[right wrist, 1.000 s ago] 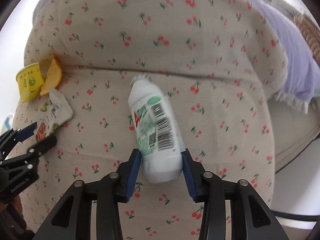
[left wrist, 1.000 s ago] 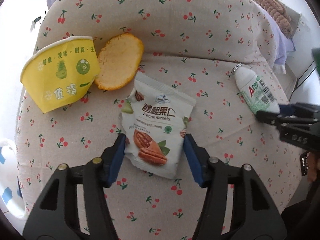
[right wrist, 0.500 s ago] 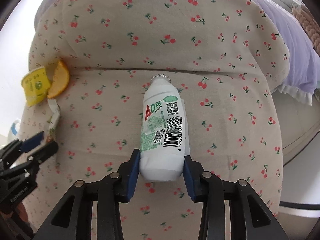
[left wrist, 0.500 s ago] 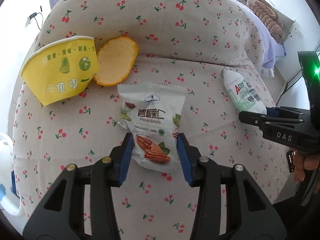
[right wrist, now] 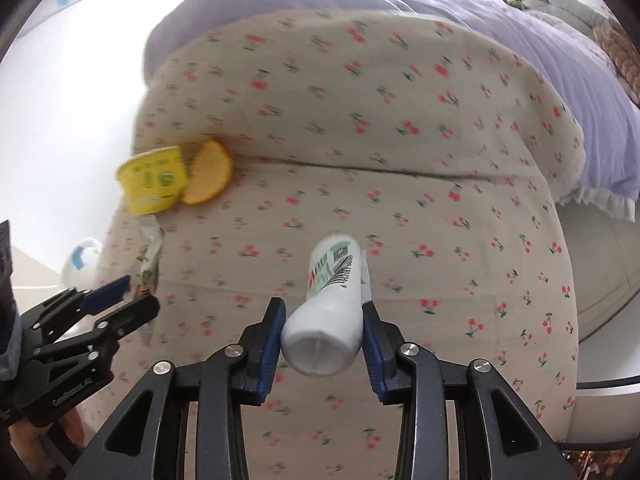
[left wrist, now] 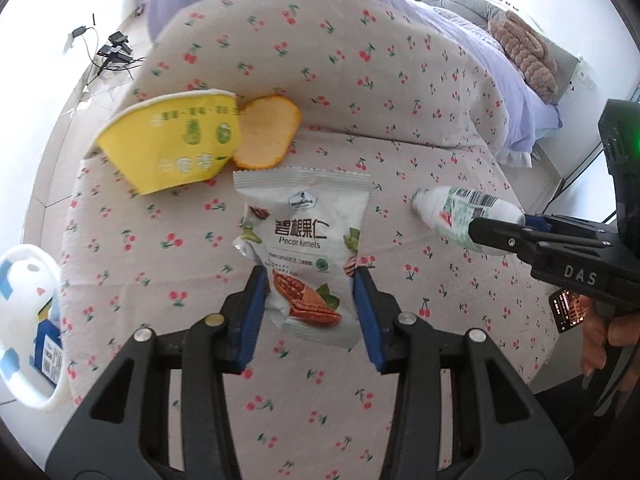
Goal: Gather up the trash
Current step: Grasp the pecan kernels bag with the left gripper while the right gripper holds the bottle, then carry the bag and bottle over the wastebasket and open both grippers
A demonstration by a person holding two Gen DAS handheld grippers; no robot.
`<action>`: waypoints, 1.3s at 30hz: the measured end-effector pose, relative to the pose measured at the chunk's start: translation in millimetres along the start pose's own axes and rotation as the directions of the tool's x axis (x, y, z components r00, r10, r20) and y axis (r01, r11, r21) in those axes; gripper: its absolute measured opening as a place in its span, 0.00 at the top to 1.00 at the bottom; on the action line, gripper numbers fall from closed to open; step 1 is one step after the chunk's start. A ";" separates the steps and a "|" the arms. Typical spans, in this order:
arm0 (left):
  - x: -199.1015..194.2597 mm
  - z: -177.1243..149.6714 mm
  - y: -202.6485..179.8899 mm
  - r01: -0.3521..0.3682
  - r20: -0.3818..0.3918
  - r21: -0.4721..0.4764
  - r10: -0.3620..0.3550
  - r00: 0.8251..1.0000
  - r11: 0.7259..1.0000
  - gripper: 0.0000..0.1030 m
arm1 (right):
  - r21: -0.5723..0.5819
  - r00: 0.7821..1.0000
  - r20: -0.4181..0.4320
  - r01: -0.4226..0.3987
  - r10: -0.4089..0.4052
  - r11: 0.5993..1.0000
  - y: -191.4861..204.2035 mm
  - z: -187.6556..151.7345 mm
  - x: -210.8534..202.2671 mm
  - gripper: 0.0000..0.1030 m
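Two pieces of trash in hand, two left lying. Left gripper (left wrist: 310, 304), jaws clenched on the lower part of a white pecan snack bag (left wrist: 306, 240), bag raised clear of the cherry-print cushion (left wrist: 400, 100). Right gripper (right wrist: 323, 340), jaws clenched on the base of a white plastic bottle (right wrist: 328, 300), neck pointing away, bottle apparently lifted off the fabric. From the left wrist view, bottle (left wrist: 460, 212) and right gripper (left wrist: 532, 240) seen towards the cushion's right edge.

Not yet collected: a flattened yellow paper cup (left wrist: 176, 148) near the cushion's far left corner, with a piece of orange peel (left wrist: 266, 132) touching its right side. Both also visible in the right wrist view, cup (right wrist: 154, 180) and peel (right wrist: 208, 174), against the fold where seat met backrest.

A white bin (left wrist: 24, 324) with blue markings, just off the cushion's left edge, something blue already inside; likely the destination, though not certain.

Judged roughly halfway: bag and bottle gripped but not dropped anywhere; cup and peel untouched.
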State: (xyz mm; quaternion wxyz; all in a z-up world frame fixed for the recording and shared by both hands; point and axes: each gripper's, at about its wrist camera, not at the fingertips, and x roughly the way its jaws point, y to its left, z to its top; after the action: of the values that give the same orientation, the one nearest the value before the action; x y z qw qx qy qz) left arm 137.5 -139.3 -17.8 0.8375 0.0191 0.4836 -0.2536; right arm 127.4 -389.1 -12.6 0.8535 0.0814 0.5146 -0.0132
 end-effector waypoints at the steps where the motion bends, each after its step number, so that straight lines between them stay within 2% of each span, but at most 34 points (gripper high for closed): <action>1: -2.8 -0.9 2.4 -0.001 0.004 -0.004 0.001 1.000 1.000 0.56 | -0.008 1.000 0.007 -0.007 0.007 1.000 5.1 0.4 -2.7 0.65; 12: -21.0 -6.3 21.1 -0.035 0.048 -0.057 0.038 0.998 0.998 0.56 | -0.096 0.997 0.048 -0.056 0.061 0.994 64.5 1.4 -17.9 0.66; 23: -52.3 -26.9 76.6 -0.081 0.078 -0.144 0.093 0.993 0.986 0.56 | -0.181 0.991 0.057 -0.109 0.121 0.977 128.1 8.5 -21.0 0.66; 33: -78.1 -46.7 125.4 -0.117 0.094 -0.239 0.143 0.985 0.964 0.56 | -0.240 0.986 0.039 -0.151 0.165 0.959 177.4 0.7 -13.7 0.66; 39: -87.1 -59.5 158.0 -0.149 0.087 -0.307 0.184 0.979 0.940 0.56 | -0.277 0.980 0.019 -0.183 0.196 0.943 215.0 -0.1 -4.1 0.66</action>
State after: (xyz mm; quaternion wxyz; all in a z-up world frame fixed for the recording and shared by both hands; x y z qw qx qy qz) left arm 124.8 50.2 -11.7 0.8756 -0.0814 0.4641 -0.1065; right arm 148.3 -177.2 17.9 0.8655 0.0115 0.4814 0.1382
